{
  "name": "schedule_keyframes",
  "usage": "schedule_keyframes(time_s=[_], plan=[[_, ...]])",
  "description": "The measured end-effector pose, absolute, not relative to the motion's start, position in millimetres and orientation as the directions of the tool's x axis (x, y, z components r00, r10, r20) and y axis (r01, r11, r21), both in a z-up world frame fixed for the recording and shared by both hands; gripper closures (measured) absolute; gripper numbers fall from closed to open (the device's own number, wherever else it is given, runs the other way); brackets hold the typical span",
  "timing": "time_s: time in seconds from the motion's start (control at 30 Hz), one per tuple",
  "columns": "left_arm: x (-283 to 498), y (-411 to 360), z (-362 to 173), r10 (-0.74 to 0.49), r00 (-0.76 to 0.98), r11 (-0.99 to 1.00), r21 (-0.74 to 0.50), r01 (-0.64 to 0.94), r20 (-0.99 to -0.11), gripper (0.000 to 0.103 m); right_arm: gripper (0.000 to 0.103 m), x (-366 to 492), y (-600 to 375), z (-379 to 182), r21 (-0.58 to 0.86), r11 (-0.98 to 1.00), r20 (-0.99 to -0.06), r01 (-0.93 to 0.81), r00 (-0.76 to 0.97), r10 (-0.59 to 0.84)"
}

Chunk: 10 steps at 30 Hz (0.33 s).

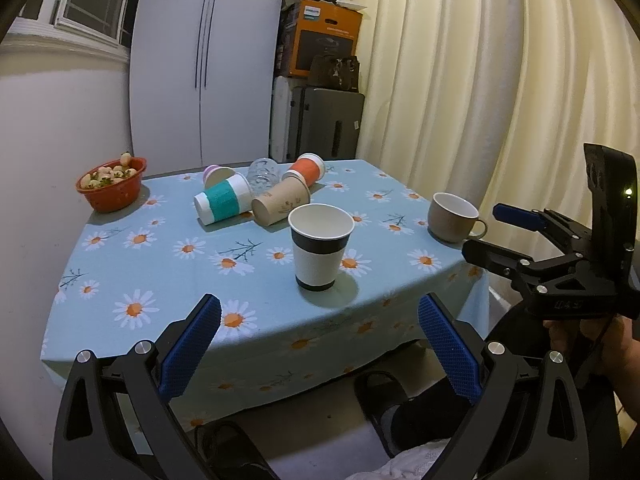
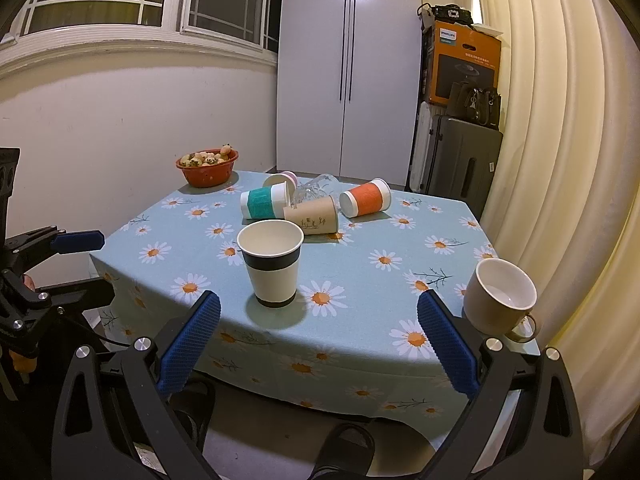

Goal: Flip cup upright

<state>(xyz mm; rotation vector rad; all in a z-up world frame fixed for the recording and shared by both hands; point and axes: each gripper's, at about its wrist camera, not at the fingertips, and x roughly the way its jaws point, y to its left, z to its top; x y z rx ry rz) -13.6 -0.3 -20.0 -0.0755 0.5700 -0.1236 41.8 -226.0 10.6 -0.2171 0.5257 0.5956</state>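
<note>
Both grippers (image 1: 320, 354) (image 2: 319, 350) wide open, empty, short of table edge. Five cups lie toppled mid-table; brown cup (image 2: 314, 216) nearest. Next: reach past upright cup (image 2: 272, 262), grasp.

A pale blue tablecloth (image 2: 360, 280) bears white, orange-centred daisies. The upright paper cup (image 2: 272, 262) is white with a dark band. Fallen cups are teal-and-white (image 2: 264, 202), orange-and-white (image 2: 366, 197) and brown (image 2: 316, 215). The bowl (image 2: 208, 172) is red-orange, the mug (image 2: 498, 296) beige.

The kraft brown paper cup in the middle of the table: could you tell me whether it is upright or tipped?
Tipped. The brown paper cup lies on its side on the tablecloth, its open mouth facing sideways.
</note>
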Motion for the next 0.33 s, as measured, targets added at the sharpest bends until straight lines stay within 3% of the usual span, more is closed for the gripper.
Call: schedule_keyframes(time_s=[0.33], plan=[[-12.9, -0.8, -19.7, -0.132, 0.836, 0.991, -0.101, 0.092, -0.533, 0.007, 0.005, 43.9, -228.8, 9.5, -0.051, 0.807, -0.529, -0.588, 0.701, 0.478]])
